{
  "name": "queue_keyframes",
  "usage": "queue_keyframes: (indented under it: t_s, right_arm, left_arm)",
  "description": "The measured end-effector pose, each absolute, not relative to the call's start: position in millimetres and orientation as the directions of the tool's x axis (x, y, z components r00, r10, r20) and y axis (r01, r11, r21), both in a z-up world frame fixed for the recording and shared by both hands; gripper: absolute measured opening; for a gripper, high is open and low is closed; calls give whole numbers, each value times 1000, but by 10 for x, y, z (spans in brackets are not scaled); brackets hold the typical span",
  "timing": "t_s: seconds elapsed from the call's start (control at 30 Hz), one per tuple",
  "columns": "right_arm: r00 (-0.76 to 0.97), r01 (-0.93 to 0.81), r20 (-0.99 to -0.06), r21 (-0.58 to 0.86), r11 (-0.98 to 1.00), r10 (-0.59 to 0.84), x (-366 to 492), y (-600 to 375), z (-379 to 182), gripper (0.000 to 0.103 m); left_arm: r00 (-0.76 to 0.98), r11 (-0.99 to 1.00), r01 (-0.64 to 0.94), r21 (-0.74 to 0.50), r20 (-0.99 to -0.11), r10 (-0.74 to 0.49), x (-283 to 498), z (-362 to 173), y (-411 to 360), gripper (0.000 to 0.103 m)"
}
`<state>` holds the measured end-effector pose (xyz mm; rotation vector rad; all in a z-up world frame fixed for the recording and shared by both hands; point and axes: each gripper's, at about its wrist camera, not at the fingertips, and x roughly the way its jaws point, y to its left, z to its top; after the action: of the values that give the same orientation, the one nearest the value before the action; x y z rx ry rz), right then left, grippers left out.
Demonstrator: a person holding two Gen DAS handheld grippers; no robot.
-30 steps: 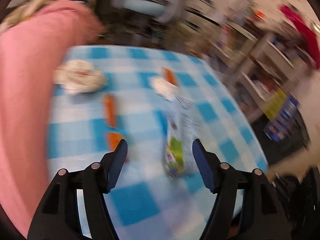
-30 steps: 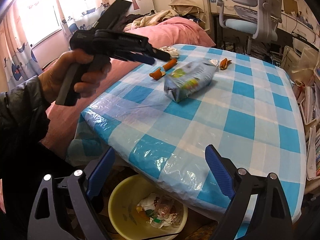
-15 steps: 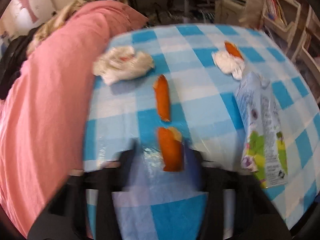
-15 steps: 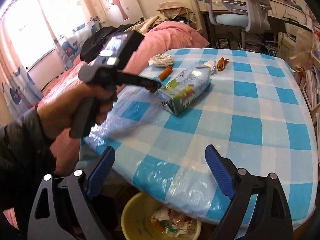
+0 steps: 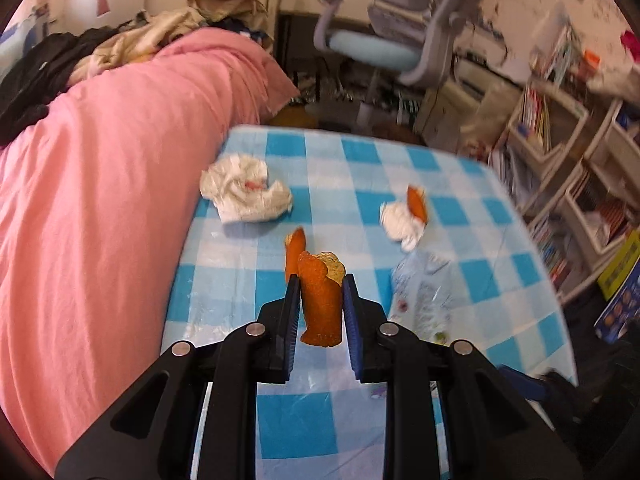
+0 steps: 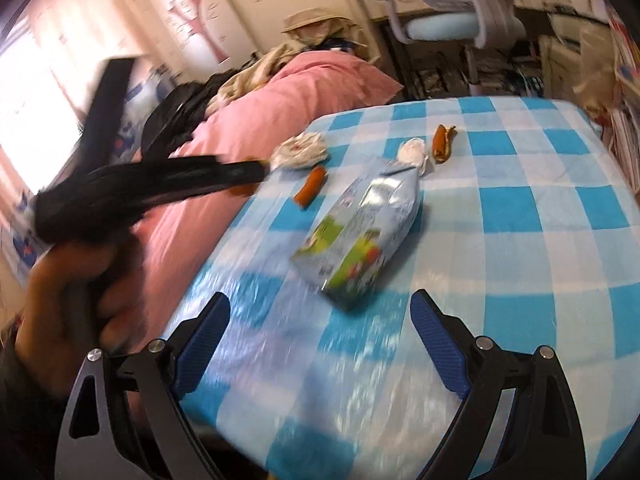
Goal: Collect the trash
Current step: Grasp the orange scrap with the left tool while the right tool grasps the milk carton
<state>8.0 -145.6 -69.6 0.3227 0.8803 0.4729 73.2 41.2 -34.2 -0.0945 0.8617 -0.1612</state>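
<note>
My left gripper is shut on a curled orange peel, held a little above the blue checked table. Behind it lie a second peel, a crumpled tissue, a small tissue wad with another peel, and a snack bag. In the right wrist view my right gripper stands open and holds nothing, just in front of the snack bag's near end. The left gripper shows there as a blur, held by a hand.
A pink duvet on a bed runs along the table's left edge. A grey office chair stands beyond the far edge. Shelves of books line the right side. The table's near edge lies under my right gripper.
My left gripper swung left from the snack bag to the orange peel, closed on it and lifted it. My right gripper moved forward over the table; the yellow bin has dropped out of view.
</note>
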Motion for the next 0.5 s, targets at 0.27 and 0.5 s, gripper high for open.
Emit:
queue_keyframes:
  t_s: [0.27,0.5]
  right_arm:
    - [498,-131,-700,523,842,512,624,-1397,-995,72]
    - [460,-194,-729,475,858,507,711,-1076,-1008,48]
  left_arm:
    - [654,980,104,-168,-731,-195,722,-185,547,20]
    - [657,982,101,-160,-730,-187,697,-142,664,20]
